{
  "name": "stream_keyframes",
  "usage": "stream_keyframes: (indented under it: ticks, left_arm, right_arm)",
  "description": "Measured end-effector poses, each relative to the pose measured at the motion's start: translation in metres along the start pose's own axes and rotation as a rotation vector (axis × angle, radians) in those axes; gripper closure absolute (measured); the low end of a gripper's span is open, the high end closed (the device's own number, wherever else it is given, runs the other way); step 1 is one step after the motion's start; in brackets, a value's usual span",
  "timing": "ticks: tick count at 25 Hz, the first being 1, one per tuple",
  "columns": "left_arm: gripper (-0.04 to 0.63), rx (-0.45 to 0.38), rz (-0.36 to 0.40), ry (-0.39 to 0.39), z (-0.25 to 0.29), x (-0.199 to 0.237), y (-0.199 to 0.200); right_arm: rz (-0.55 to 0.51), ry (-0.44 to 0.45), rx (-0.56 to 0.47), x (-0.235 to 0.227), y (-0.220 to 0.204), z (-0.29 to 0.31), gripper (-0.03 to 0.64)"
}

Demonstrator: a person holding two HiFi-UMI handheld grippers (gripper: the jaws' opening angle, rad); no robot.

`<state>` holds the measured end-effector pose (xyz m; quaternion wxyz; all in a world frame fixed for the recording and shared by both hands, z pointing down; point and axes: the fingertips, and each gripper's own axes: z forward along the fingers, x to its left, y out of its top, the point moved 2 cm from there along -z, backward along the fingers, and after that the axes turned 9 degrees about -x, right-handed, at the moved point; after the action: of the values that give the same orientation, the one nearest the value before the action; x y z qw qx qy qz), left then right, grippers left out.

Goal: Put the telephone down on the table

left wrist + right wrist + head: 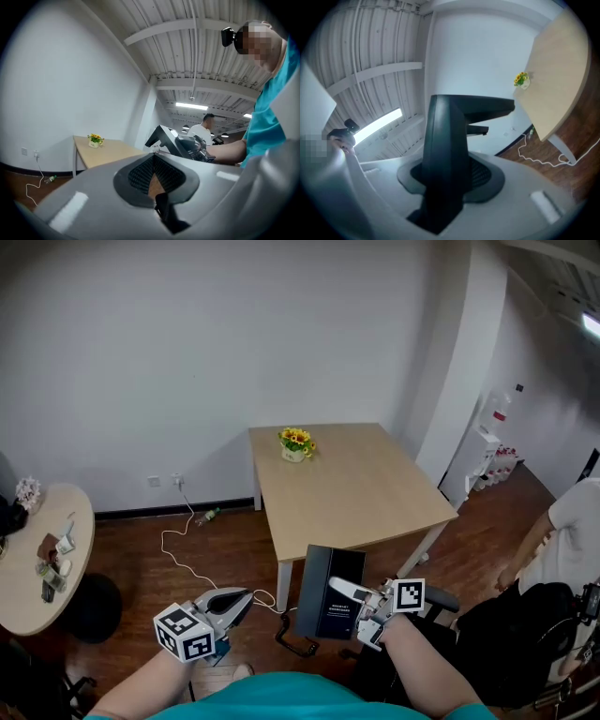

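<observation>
We hold the telephone [323, 604] at lower centre, off the table [366, 507].
Right hand-held gripper [349, 592] grasps it; left hand-held gripper [242, 600] clenched, empty.

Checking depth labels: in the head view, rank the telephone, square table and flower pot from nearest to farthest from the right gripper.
1. The telephone, clamped in the right gripper.
2. The square table, just ahead.
3. The flower pot, near the table's far edge.

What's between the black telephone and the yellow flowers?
Just bare tabletop: nothing stands between the telephone, held in the right tongs, and the pot of yellow flowers. The head view shows that best.
</observation>
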<state>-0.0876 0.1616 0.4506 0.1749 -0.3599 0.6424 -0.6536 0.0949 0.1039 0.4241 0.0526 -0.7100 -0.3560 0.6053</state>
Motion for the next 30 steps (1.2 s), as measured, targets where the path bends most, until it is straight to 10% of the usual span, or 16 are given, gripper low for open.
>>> stream_keyframes:
  ticks: [15,30]
  left_arm:
    - [0.591,0.044,-0.013,-0.147,0.069,0.167,0.050]
    - [0.590,0.042,-0.018,0.017,0.231,0.245,0.038]
  right_arm:
    - [-0.016,-0.046,-0.169,-0.070,0.088,0.113,0.459]
    - [0.034,0.000,-0.005,-0.213,0.234,0.133,0.459]
